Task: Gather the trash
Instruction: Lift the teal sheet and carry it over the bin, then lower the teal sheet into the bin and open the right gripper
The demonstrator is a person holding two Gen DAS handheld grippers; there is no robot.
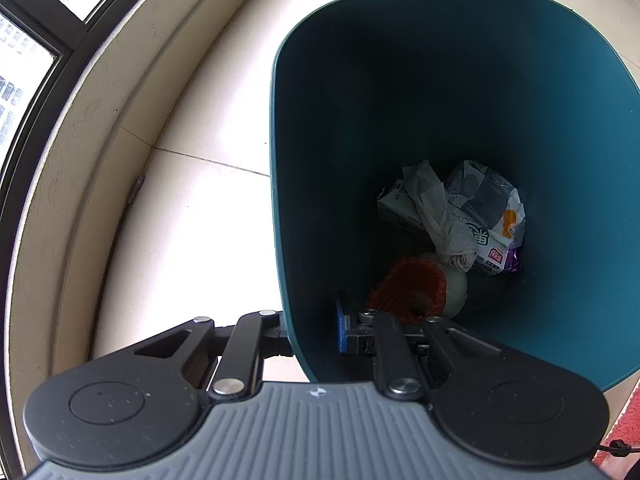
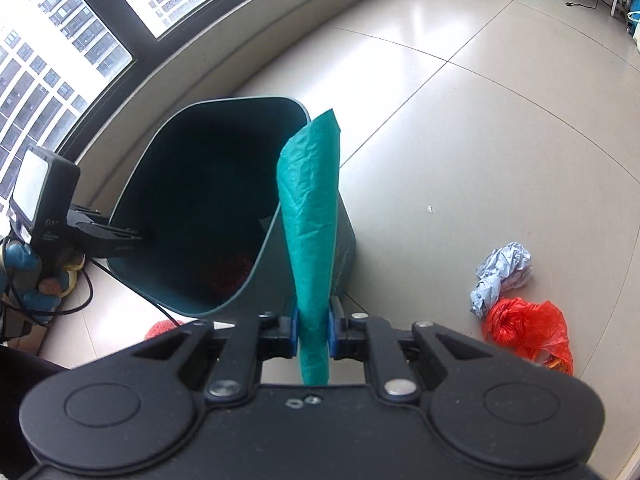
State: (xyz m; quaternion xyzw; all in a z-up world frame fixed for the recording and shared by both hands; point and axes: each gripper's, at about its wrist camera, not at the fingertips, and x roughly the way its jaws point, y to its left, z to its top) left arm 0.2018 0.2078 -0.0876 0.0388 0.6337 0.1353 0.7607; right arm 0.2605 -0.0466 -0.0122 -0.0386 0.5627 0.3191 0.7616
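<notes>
The tiled floor (image 2: 460, 120) ran up to a low sill under the window (image 2: 60, 40). On it stood the teal bin (image 2: 192, 208), tilted, the left gripper (image 1: 312, 332) pinching its near rim. Inside lay crumpled wrappers (image 1: 472, 216) and an orange net (image 1: 408, 284). The right gripper (image 2: 314, 332) was clamped on a teal bag (image 2: 310, 208). A red bag (image 2: 528, 328) and grey paper (image 2: 502, 276) lay nearby.

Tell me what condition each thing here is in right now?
Teal bin: open-topped, tilted, partly filled.
Left gripper: shut on the bin's rim.
Right gripper: shut on the green bag.
Green bag: held upright beside the bin.
Crumpled paper: on the floor.
Red plastic bag: on the floor.
</notes>
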